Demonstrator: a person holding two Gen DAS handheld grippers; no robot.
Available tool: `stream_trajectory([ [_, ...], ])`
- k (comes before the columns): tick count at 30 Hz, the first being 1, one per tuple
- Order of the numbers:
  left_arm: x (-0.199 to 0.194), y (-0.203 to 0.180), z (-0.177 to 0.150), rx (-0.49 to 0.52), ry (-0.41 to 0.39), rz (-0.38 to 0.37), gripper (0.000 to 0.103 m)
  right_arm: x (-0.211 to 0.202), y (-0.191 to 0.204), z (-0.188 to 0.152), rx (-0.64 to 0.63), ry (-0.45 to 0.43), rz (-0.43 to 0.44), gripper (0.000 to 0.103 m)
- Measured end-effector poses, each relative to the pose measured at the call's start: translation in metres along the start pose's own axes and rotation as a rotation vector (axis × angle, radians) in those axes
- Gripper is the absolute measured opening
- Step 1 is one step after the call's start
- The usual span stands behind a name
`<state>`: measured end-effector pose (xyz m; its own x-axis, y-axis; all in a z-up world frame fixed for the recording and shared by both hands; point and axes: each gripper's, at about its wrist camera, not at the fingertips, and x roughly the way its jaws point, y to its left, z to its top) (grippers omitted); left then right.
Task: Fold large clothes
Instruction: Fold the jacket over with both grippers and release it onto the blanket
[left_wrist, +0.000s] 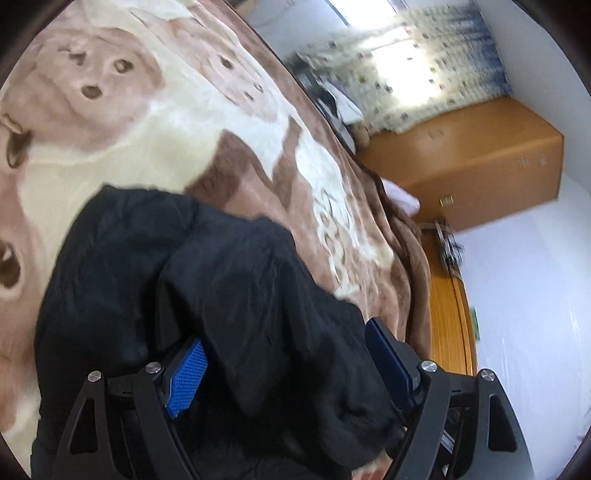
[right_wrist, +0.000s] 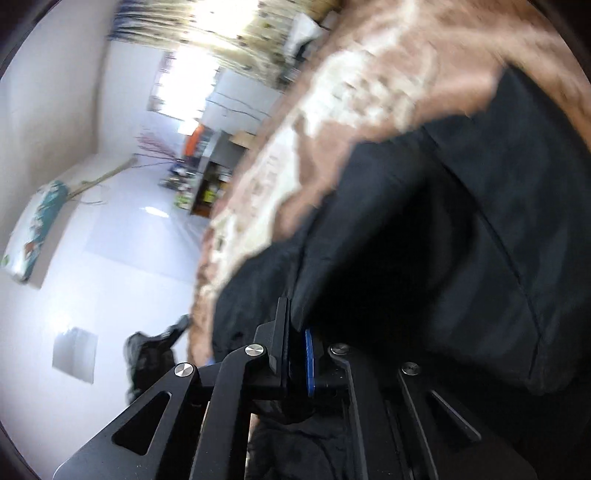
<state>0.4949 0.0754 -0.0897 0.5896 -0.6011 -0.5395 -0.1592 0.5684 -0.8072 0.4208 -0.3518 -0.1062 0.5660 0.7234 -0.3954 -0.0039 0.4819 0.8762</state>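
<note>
- The left gripper (left_wrist: 284, 365) is seen with its blue pads spread wide, a thick fold of the black garment (left_wrist: 229, 280) bunched between them; pressing contact cannot be confirmed.
- The right gripper (right_wrist: 297, 354) is drawn together, its jaws pinched on an edge of the black garment (right_wrist: 443, 229).
- The garment is heaped on the brown and cream blanket (left_wrist: 155, 147), at its near edge.
- Farther off, a wooden cabinet (left_wrist: 476, 162) and a patterned curtain (left_wrist: 417, 77) are seen by the white wall.
</note>
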Motion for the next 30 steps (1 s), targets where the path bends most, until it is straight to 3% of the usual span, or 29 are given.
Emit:
stream_trajectory([
  [2, 0.004, -0.001, 0.008, -0.001, -0.001, -0.007, 0.082, -0.009, 0.007, 0.006, 0.015, -0.032, 0.061, 0.006],
  [6, 0.010, 0.004, 0.013, -0.038, -0.007, 0.012, 0.079, -0.014, 0.012, 0.002, 0.002, -0.012, 0.117, 0.006],
  [8, 0.004, 0.005, 0.011, -0.039, -0.028, 0.018, 0.054, -0.014, 0.010, -0.006, -0.028, 0.003, 0.093, 0.006],
  [10, -0.007, 0.006, 0.008, 0.012, -0.040, 0.039, 0.014, -0.015, -0.002, -0.011, -0.026, 0.014, 0.051, 0.006],
  [11, -0.011, 0.007, 0.006, 0.030, -0.035, 0.046, 0.011, -0.015, -0.012, -0.014, -0.014, 0.020, 0.033, 0.006],
  [18, -0.027, 0.034, -0.024, 0.044, 0.021, 0.069, 0.007, -0.013, -0.029, -0.036, -0.162, 0.088, -0.139, 0.006],
  [23, -0.012, 0.067, -0.035, -0.021, 0.051, 0.151, 0.008, -0.003, -0.051, -0.040, -0.154, 0.127, -0.234, 0.006],
  [27, -0.007, 0.043, -0.035, 0.124, 0.063, 0.247, 0.010, -0.004, -0.050, -0.041, -0.161, 0.133, -0.315, 0.008],
  [30, -0.015, 0.032, -0.033, 0.179, 0.071, 0.274, 0.020, -0.021, -0.033, -0.037, -0.195, 0.079, -0.345, 0.023],
])
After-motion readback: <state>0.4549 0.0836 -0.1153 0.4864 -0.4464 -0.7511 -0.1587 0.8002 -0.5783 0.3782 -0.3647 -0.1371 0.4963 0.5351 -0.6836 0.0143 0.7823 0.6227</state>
